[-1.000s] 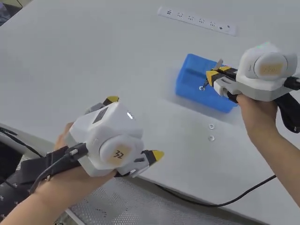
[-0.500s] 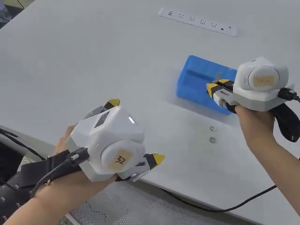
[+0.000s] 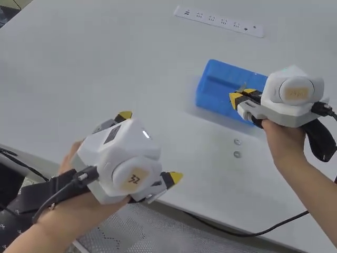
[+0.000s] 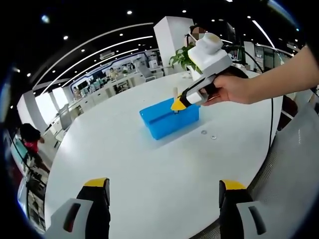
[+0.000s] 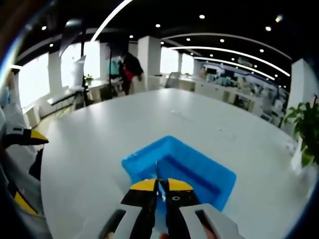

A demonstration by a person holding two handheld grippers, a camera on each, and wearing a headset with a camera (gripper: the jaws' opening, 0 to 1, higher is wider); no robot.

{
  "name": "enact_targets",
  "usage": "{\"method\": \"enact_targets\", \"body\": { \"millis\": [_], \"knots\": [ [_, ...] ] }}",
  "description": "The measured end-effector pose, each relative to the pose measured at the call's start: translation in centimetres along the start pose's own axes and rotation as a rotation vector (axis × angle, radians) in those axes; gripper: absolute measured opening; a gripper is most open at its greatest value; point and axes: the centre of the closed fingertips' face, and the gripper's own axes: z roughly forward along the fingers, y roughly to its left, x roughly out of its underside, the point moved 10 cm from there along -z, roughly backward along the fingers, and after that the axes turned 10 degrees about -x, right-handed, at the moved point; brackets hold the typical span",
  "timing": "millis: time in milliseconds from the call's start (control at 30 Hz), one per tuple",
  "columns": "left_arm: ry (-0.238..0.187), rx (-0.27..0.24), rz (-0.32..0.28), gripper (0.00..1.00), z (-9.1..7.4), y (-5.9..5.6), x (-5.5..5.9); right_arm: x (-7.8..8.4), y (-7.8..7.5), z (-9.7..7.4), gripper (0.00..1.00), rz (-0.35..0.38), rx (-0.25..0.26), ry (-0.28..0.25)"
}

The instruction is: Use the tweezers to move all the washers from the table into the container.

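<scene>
At a white workbench (image 3: 95, 58), a person holds a gripper in each hand. The right gripper (image 3: 236, 98), at 3 o'clock in the head view, has its yellow-tipped jaws pinched together on a pair of slim metal tweezers (image 3: 244, 86), which stick up and forward from the jaw tips. In the right gripper view (image 5: 160, 186) the tweezers (image 5: 156, 172) point over the near corner of the blue container (image 5: 202, 175). Whether anything sits in the tweezers' tips cannot be made out.

The container (image 3: 218, 84) rests on the table at 2 o'clock in the head view. Two washers lie on the tabletop at the container's 6 o'clock, one (image 3: 237, 142) just beyond the other (image 3: 237, 154), both near the right hand (image 3: 281, 139) and apart from the container.

The left gripper (image 3: 150, 145), at 7 o'clock over the table's near edge, has its jaws spread wide with nothing between them; its own view (image 4: 164, 185) looks across the table to the container (image 4: 164, 122), the tweezers (image 4: 175, 91) and the washers (image 4: 204, 132).

A white power strip (image 3: 218, 22) lies at the container's 12 o'clock. A black cable (image 3: 237, 230) trails across the table's near edge at 5 o'clock.
</scene>
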Motion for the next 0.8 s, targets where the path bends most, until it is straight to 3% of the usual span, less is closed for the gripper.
{"method": "enact_targets", "body": {
  "millis": [100,333,633,800],
  "knots": [
    [0.002,-0.001,0.002,0.92,0.0,0.0,0.0,0.0,0.0,-0.1,0.03,0.009,-0.003,0.000],
    [0.002,-0.008,-0.014,0.93,0.1,0.2,0.0,-1.4,0.1,-1.8,0.03,0.081,-0.019,-0.075],
    [-0.008,-0.017,-0.021,0.92,0.0,0.3,0.0,-2.9,0.9,-5.0,0.03,0.056,-0.014,-0.131],
    [-0.010,-0.017,-0.013,0.92,0.0,0.2,0.0,-2.8,1.6,-6.5,0.03,0.049,-0.010,-0.152]
  ]
}}
